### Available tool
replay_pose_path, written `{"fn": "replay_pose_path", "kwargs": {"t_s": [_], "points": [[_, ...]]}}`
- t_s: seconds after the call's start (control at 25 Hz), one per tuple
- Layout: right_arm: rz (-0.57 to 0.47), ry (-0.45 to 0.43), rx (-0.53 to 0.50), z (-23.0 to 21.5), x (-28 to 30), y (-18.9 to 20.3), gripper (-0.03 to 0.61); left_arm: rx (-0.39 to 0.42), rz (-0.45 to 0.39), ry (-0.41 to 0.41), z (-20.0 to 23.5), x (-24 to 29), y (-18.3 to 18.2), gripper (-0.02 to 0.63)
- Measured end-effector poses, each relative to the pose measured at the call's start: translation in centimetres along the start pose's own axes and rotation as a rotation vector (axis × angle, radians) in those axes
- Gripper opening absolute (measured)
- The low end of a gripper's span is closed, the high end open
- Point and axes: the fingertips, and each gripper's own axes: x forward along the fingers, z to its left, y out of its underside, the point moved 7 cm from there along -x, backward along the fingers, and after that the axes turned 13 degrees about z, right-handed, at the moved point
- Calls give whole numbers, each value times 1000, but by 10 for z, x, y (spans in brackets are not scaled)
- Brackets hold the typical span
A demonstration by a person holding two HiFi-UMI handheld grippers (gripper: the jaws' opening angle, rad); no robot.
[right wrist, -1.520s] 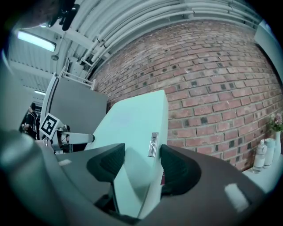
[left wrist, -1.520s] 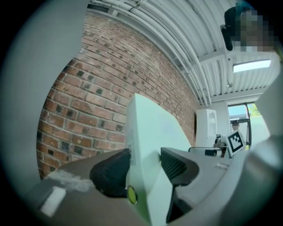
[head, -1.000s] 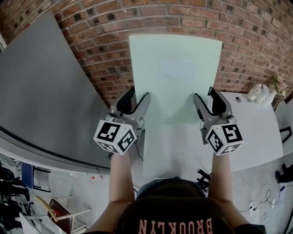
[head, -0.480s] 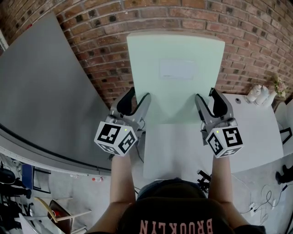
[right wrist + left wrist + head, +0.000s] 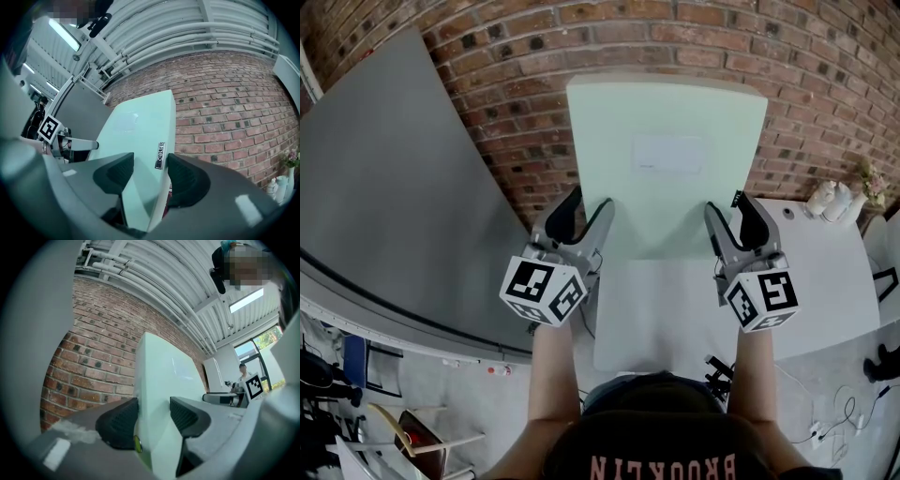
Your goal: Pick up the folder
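A pale green folder (image 5: pixel 666 187) with a faint white label hangs in the air in front of the brick wall, held flat by its two side edges. My left gripper (image 5: pixel 589 202) is shut on the folder's left edge; in the left gripper view both pads press the folder (image 5: pixel 159 376) at that gripper (image 5: pixel 153 416). My right gripper (image 5: pixel 727 204) clamps the right edge, its jaws closing with the folder (image 5: pixel 140 126) between them at that gripper (image 5: pixel 150 176). A small metal tag (image 5: pixel 160 155) shows on that edge.
A white table (image 5: pixel 825 272) lies under and to the right of the folder, with small white bottles and flowers (image 5: pixel 830 195) at its far corner. A big grey panel (image 5: pixel 384 187) slants along the left. The brick wall (image 5: pixel 516 56) stands close behind.
Both grippers and the folder have drifted slightly down and right in the head view. The hold on both edges is the same.
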Motion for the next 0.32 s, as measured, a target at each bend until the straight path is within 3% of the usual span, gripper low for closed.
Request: {"fn": "replay_pose_path", "kwargs": {"t_s": [0.32], "points": [[1,2,-17,1,0,-2,227,-2,3,-11,-1,-2,1,224]]}}
